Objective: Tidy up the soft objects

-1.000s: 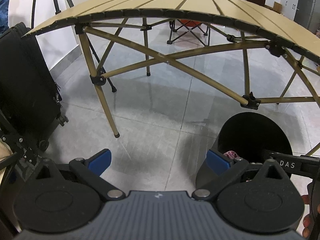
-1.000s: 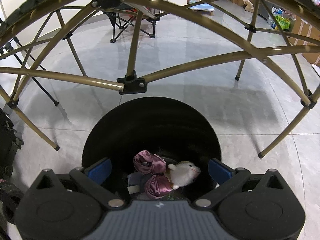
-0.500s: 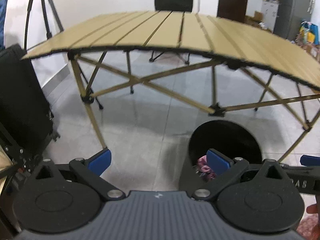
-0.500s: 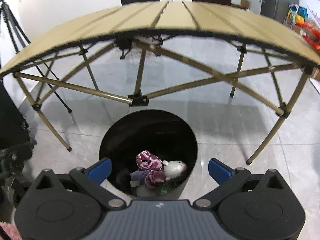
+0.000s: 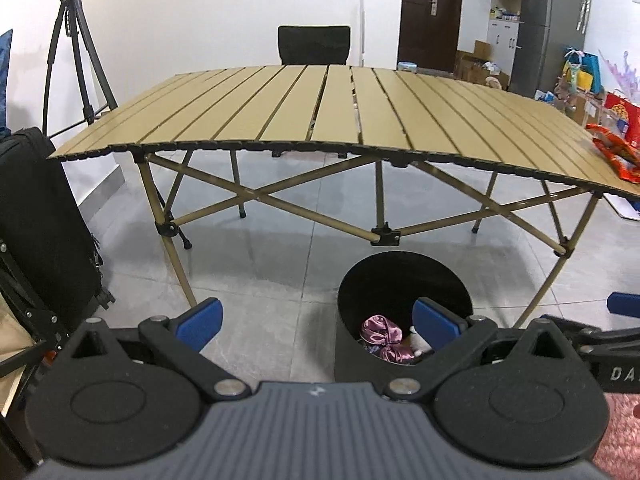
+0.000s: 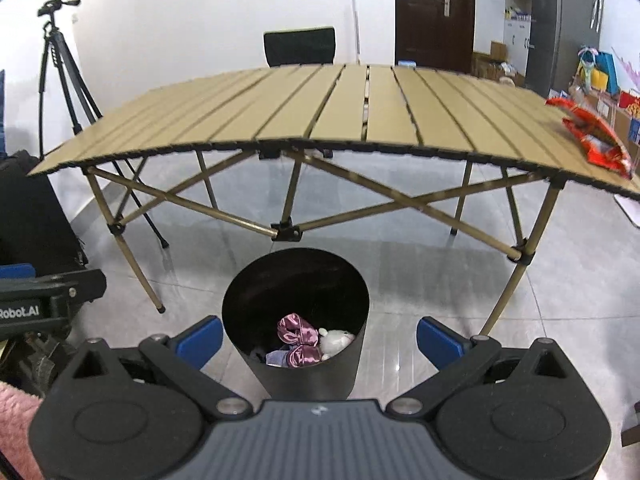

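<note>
A round black bin point(image 6: 296, 280) stands on the floor in front of the folding table. Inside it lie a shiny purple satin piece point(image 6: 298, 334), a white plush toy point(image 6: 335, 340) and a bluish cloth point(image 6: 276, 357). In the left wrist view the bin point(image 5: 404, 276) sits to the right, with the purple piece point(image 5: 380, 334) showing. My right gripper point(image 6: 319, 338) hangs open above and just short of the bin, empty. My left gripper point(image 5: 318, 322) is open too, over bare floor left of the bin.
The tan slatted table point(image 6: 360, 116) carries a red snack bag point(image 6: 592, 140) at its right edge. A black case point(image 5: 36, 232) and a tripod point(image 5: 76, 48) stand on the left. A black chair point(image 6: 299, 46) is behind the table. Pink fuzzy fabric point(image 6: 16, 432) shows at the lower left.
Both grippers have risen and pulled back from the bin; the table top, seen from below before, now shows from above. The soft items stay in the bin.
</note>
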Tool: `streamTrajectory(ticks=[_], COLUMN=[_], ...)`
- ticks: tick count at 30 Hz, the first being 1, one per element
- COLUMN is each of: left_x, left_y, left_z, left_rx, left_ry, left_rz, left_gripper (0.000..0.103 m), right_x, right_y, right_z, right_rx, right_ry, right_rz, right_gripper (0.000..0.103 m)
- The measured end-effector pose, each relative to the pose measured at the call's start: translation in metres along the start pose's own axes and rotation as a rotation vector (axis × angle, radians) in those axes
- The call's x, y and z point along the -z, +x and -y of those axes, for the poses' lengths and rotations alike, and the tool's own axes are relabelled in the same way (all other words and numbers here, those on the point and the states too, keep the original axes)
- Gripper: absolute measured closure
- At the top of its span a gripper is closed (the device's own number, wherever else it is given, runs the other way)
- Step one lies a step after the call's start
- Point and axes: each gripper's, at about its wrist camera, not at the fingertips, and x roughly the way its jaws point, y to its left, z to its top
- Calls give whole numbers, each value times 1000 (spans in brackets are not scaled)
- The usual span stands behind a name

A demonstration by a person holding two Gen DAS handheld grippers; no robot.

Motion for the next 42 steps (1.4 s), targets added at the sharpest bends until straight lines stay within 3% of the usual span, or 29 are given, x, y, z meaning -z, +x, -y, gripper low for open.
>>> streamTrajectory(ticks=[7, 15, 42], left_x=[10, 20, 28], left_y=[-34, -53, -69], left_z=[3, 4, 2], left_rx=[6, 31, 45], left_ry=[7, 2, 7], left_rz=[57, 69, 98], left_gripper=[0, 0, 0], right_x=[6, 16, 30], right_y=[-36, -65, -81], right_z=[11, 19, 18], right_rx=[-19, -28, -25], right_ry=[8, 9, 11], right_rz=[46, 75, 85], right_gripper=[0, 0, 0])
